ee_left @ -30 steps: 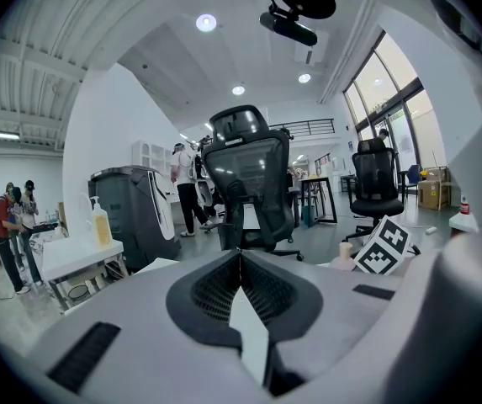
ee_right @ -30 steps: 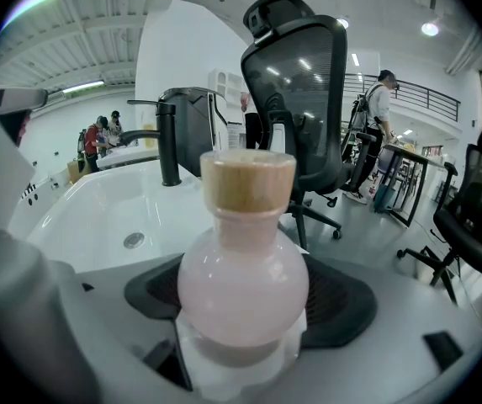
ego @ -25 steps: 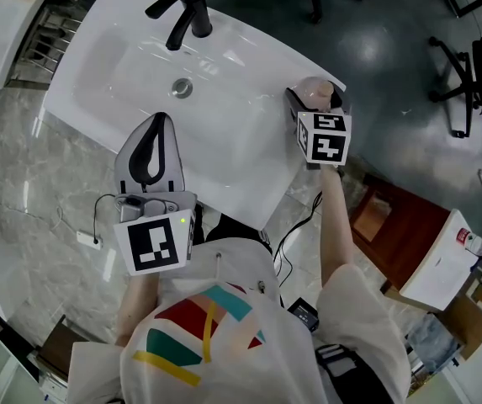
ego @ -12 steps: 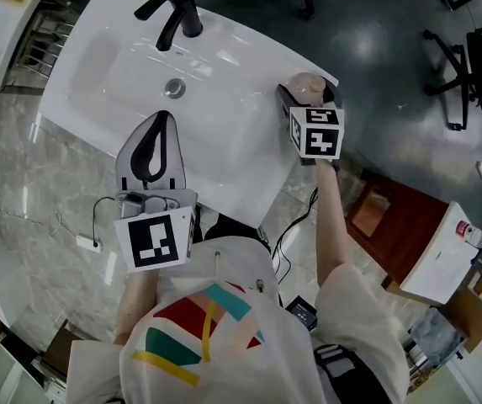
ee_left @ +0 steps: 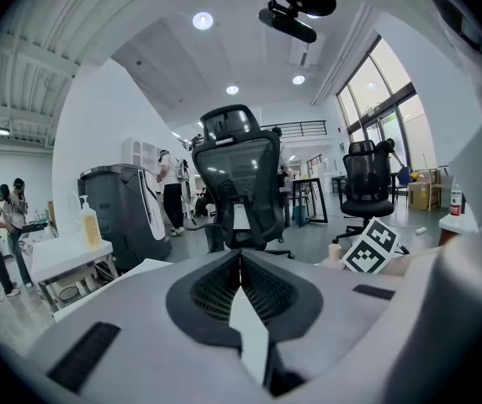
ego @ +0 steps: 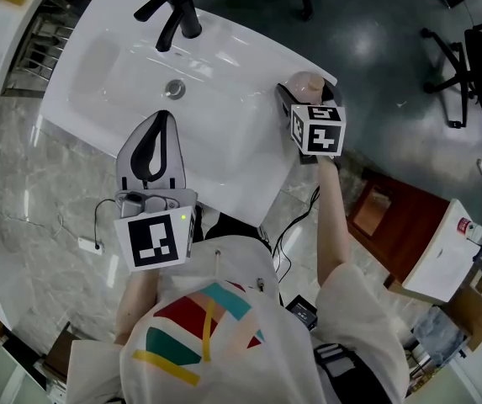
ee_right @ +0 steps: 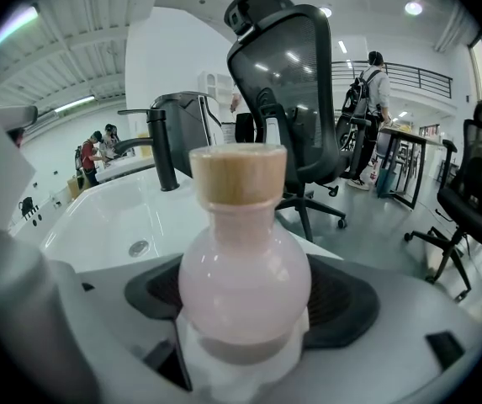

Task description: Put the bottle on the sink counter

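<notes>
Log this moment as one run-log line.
left gripper: jaws shut, empty | right gripper: jaws shut on bottle | bottle: upright, over right end of sink counter, contact unclear

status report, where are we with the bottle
Left gripper shut, empty. Right gripper shut on pale pink round bottle with tan cap, upright over right corner of white sink counter; touchdown not visible. Black faucet well away.

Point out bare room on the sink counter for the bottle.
Bare ledge runs along the sink counter's right end, between basin and edge, beside the bottle in the right hand-held gripper. The back rim right of the faucet is also free. The left hand-held gripper covers the front edge.
</notes>
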Available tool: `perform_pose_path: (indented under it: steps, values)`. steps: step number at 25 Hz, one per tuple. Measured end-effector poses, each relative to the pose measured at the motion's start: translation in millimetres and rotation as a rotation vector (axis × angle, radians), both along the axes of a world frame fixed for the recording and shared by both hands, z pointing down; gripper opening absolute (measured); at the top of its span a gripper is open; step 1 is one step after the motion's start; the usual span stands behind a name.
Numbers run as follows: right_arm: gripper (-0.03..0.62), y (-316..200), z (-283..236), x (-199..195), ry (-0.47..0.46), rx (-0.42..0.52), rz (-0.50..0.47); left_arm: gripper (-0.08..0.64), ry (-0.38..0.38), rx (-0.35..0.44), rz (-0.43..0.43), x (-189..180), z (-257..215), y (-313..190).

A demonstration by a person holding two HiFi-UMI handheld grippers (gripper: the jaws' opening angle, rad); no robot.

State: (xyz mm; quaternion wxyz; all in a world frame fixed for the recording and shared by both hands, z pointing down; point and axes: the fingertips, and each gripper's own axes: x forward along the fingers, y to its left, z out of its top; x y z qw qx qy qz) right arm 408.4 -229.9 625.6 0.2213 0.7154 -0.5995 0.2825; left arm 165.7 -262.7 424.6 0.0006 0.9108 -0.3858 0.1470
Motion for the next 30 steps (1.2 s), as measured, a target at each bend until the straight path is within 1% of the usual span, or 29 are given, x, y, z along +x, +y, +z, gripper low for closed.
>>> perform_pose_path:
  steps: [5,8,10,13,19,24,30]
  values:
    - [0.391,3,-4,0,0.023,0.006,0.001,0.018,0.022,0.005,-0.003,-1,-6,0]
    - [0.391,4,-7,-1,0.031,0.008,-0.004,0.018,0.013,0.008,0.0,-4,-6,1]
    - [0.391,4,-14,-1,0.028,0.024,0.0,0.018,0.011,0.012,0.001,-6,-7,0]
    - [0.391,3,-28,0,0.035,0.056,0.002,0.018,0.029,0.023,-0.002,-7,-13,-1]
    - [0.391,9,-51,-8,0.056,0.077,0.013,0.018,0.051,0.06,0.008,-13,-30,-3]
    - [0.39,16,-87,-23,0.088,0.128,0.036,0.018,0.087,0.089,0.005,-21,-46,-6]
    - [0.39,15,-152,-53,0.131,0.242,0.028,0.018,0.12,0.117,0.001,-33,-65,-9]
